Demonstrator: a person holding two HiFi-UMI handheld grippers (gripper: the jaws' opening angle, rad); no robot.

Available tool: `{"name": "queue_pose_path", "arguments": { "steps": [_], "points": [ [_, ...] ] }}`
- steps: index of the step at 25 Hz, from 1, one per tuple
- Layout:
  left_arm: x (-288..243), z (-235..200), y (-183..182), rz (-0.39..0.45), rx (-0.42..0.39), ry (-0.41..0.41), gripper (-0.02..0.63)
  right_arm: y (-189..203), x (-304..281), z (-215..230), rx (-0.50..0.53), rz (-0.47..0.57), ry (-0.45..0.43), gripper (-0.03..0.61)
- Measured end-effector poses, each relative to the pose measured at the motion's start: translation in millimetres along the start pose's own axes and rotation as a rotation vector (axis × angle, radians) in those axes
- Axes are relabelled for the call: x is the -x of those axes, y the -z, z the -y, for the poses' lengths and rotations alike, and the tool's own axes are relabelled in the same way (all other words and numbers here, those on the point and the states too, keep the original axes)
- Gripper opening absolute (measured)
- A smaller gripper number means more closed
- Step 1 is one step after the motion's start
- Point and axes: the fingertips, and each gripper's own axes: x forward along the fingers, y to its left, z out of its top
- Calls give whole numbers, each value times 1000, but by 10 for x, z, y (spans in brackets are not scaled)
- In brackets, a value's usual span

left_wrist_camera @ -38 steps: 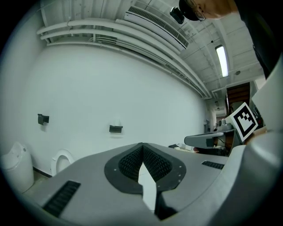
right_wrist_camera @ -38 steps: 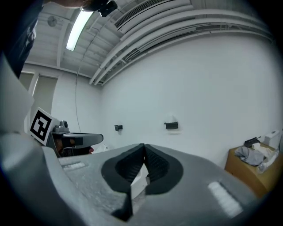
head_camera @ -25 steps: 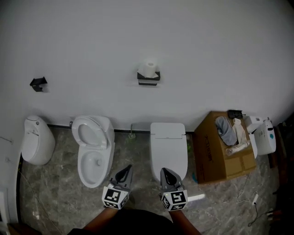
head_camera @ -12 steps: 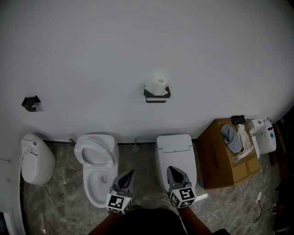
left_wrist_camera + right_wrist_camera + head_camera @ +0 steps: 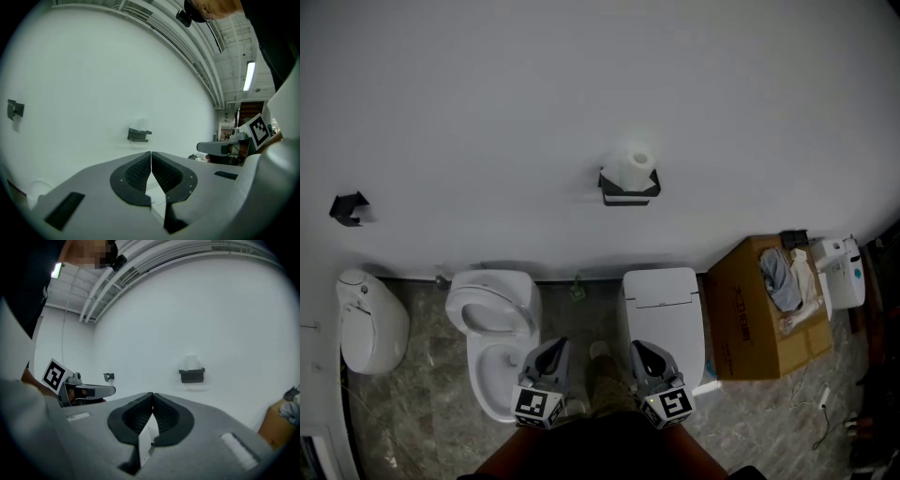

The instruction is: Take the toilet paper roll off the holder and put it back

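A white toilet paper roll (image 5: 633,167) stands on a black wall holder (image 5: 629,188) on the white wall, well ahead of both grippers. The left gripper view shows the holder (image 5: 139,135) with the pale roll (image 5: 139,123) faint above it. The roll (image 5: 191,361) and holder (image 5: 192,375) also show in the right gripper view. My left gripper (image 5: 555,349) and right gripper (image 5: 640,352) are low in the head view, close to the person's body. Both are shut with nothing between the jaws.
Below the holder stand two white toilets (image 5: 495,342) (image 5: 664,314), the left one with its lid raised, and a white urinal-like fixture (image 5: 367,319) at far left. A cardboard box (image 5: 767,314) with cloths sits at right. A second black bracket (image 5: 347,207) hangs on the wall left.
The view has shifted: the roll and holder sit lower and further right in the head view than a second ago. Both grippers stay shut near the bottom edge.
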Motion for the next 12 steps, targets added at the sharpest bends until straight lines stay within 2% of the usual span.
{"name": "queue_pose_path", "arguments": {
  "steps": [3, 6, 10, 12],
  "points": [
    [-329, -170, 20, -17, -3, -34, 15, -118, -304, 214, 7, 47, -11, -2],
    [-715, -285, -77, -29, 0, -22, 15, -305, -623, 501, -19, 71, -26, -2],
    [-1297, -493, -248, -35, 13, -12, 15, -274, -1157, 847, 9, -73, -80, -2],
    [-1505, -552, -272, -41, 23, -20, 15, -240, -1314, 1037, -5, -101, -74, -2]
  ]
}}
